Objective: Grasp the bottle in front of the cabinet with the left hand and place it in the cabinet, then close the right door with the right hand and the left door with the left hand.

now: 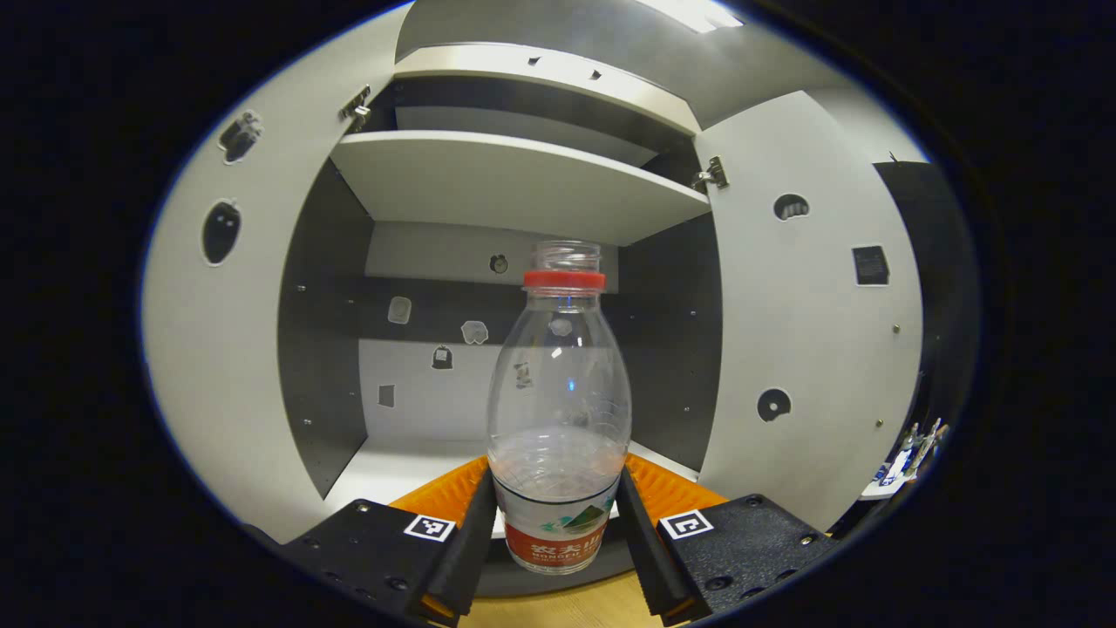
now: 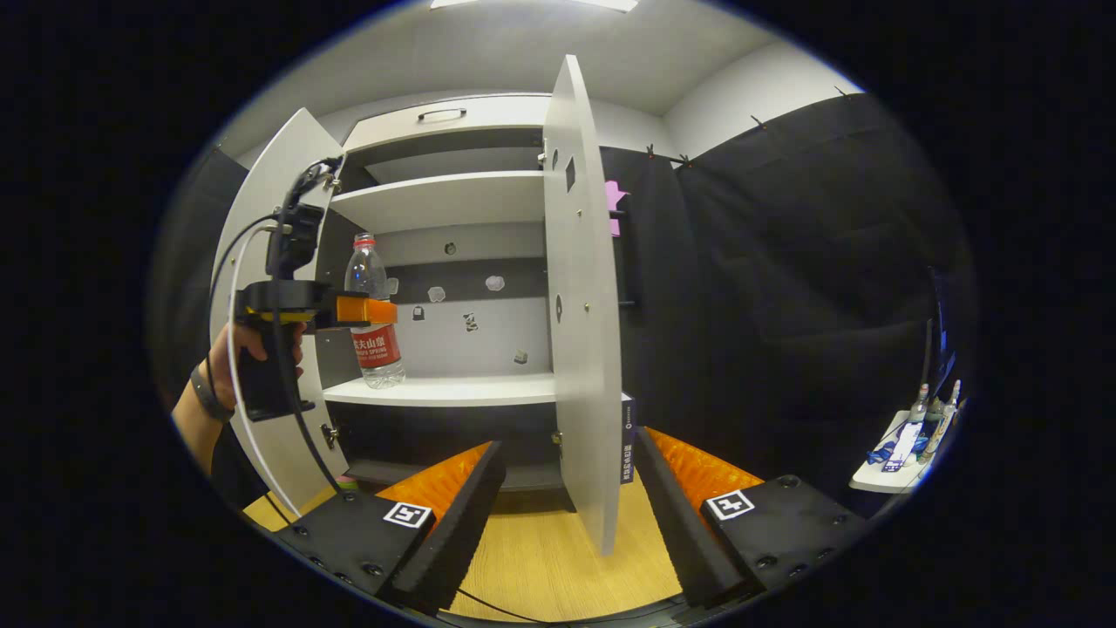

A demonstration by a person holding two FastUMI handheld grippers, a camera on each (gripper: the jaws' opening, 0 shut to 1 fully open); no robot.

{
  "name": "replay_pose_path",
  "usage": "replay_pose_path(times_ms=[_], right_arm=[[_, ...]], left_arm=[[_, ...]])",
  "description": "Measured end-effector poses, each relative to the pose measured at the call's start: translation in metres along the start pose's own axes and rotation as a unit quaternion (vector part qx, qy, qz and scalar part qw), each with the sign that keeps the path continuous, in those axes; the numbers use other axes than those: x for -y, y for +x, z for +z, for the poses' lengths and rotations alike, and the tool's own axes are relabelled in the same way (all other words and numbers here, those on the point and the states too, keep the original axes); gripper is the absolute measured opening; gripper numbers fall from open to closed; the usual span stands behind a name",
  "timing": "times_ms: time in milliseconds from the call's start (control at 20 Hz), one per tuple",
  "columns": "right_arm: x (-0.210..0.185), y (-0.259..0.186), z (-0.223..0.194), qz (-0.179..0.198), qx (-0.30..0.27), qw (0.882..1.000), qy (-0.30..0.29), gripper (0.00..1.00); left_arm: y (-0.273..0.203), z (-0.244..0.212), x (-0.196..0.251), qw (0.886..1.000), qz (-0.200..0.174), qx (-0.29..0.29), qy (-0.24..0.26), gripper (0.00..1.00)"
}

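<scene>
Bottle, clear plastic with red cap ring and red label (image 1: 559,410), sits clamped between the left gripper's (image 1: 558,523) fingers at the label band, low on the body. In the right gripper view its base looks to be at the front left edge of the white cabinet shelf (image 2: 453,390), touching or just above, cannot tell. Nearly empty, so likely light; thin walls probably flex, label area grips better than bare plastic. Right gripper (image 2: 567,523) is spread apart, holding nothing, straddling the edge of the open right door (image 2: 580,305). Farther off, grey cabinet back panel (image 1: 436,392).
</scene>
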State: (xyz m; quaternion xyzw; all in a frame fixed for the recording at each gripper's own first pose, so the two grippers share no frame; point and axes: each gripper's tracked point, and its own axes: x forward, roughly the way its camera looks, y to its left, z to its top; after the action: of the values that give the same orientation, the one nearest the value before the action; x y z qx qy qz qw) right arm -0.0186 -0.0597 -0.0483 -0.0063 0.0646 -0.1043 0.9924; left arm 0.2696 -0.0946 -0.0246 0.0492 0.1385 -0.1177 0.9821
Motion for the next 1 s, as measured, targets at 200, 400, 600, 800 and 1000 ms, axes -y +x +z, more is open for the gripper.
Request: replay_pose_path(times_ms=[200,400,600,800,1000], right_arm=[[0.042,-0.01,0.0,-0.049,0.005,0.999,0.011,0.98],[0.085,-0.024,-0.006,-0.097,0.0,0.995,0.019,0.98],[0.116,-0.033,-0.013,-0.134,-0.002,0.991,0.024,0.98],[0.128,-0.035,-0.016,-0.148,-0.006,0.989,0.025,0.98],[0.127,-0.027,-0.017,-0.14,-0.006,0.99,0.023,0.89]], left_arm=[[0.074,-0.004,-0.021,0.999,0.04,-0.019,0.002,0.72],[0.115,-0.035,-0.028,0.997,0.058,-0.058,-0.003,0.71],[0.147,-0.065,-0.041,0.993,0.078,-0.088,-0.01,0.71],[0.154,-0.071,-0.041,0.992,0.082,-0.093,-0.008,0.72],[0.158,-0.071,-0.039,0.993,0.077,-0.09,0.001,0.8]])
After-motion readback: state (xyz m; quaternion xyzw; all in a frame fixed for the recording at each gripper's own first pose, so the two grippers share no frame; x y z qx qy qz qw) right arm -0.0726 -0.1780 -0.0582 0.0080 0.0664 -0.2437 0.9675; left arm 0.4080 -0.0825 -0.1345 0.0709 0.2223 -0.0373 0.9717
